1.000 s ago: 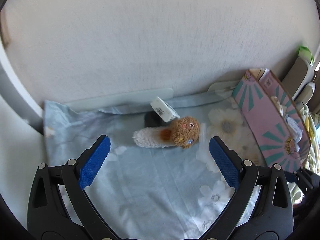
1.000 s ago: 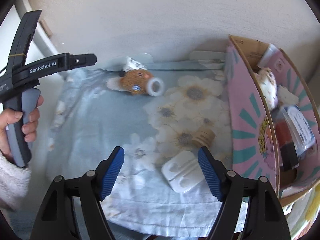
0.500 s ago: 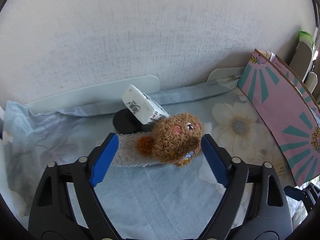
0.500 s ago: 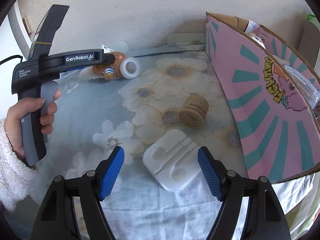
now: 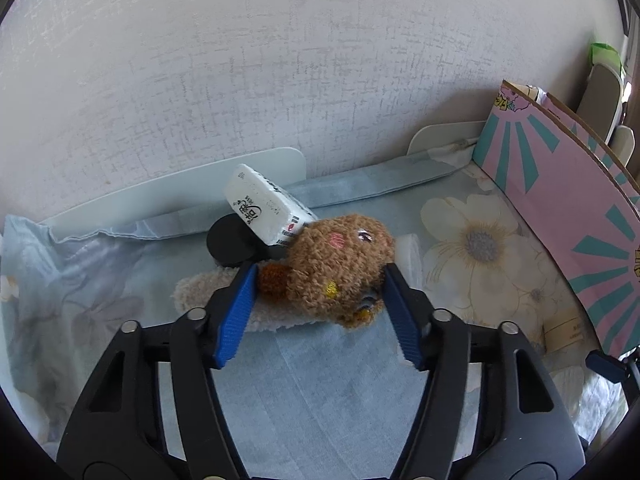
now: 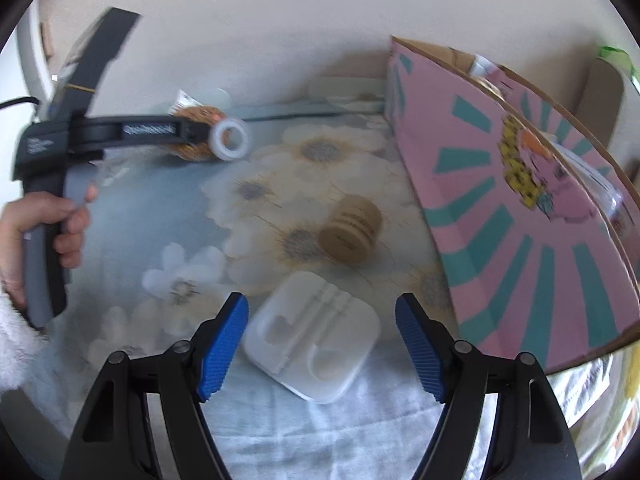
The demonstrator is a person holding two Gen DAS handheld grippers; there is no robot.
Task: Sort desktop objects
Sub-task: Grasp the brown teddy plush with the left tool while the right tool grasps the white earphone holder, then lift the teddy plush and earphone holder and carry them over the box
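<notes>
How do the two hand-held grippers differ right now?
The left hand-held gripper is closing its jaws around the brown plush toy; the right hand-held gripper stands open over the white plastic holder, not touching it. The left one's gap is narrower. Both have blue pads and point down at the floral cloth.

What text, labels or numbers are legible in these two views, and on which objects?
White packet: black print and a red mark, too small to read; "10" near one end is uncertain.
Pink box: yellow cartoon lettering, blurred, unreadable.
Left gripper's arm in the right wrist view: white lettering, motion-blurred, unreadable.
Tan roll: faint print, unreadable.
White plastic holder: no text.
</notes>
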